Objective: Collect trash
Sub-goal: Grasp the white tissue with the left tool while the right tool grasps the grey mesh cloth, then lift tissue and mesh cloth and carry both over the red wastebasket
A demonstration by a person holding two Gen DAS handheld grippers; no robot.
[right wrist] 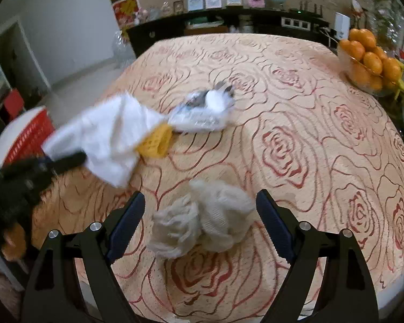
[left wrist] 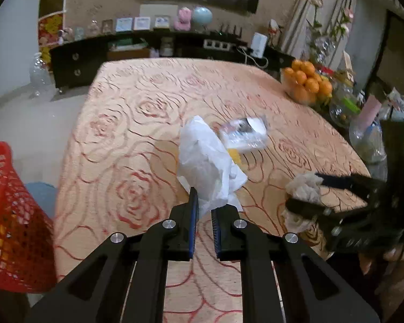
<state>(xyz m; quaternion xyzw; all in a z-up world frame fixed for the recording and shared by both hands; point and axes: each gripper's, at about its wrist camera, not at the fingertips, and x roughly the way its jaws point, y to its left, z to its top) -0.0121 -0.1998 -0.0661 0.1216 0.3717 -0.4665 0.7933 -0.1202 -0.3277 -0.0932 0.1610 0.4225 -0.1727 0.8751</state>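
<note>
My left gripper [left wrist: 205, 202] is shut on a crumpled white plastic bag [left wrist: 206, 161], which it holds just above the rose-patterned tablecloth [left wrist: 137, 123]; the bag also shows in the right wrist view [right wrist: 107, 137]. My right gripper [right wrist: 200, 206] is open, its fingers on either side of a crumpled grey-white tissue wad [right wrist: 202, 220], also seen from the left wrist [left wrist: 304, 185]. A clear plastic wrapper [left wrist: 243, 134] lies mid-table, and a yellow scrap [right wrist: 157, 141] lies by the bag. A red mesh basket [left wrist: 10, 215] stands off the table's left edge.
A glass bowl of oranges [left wrist: 307, 83] sits at the table's right edge, with glass jars and bottles [left wrist: 363, 134] beside it. A dark sideboard [left wrist: 153, 45] with frames, a pink toy and a globe lines the far wall.
</note>
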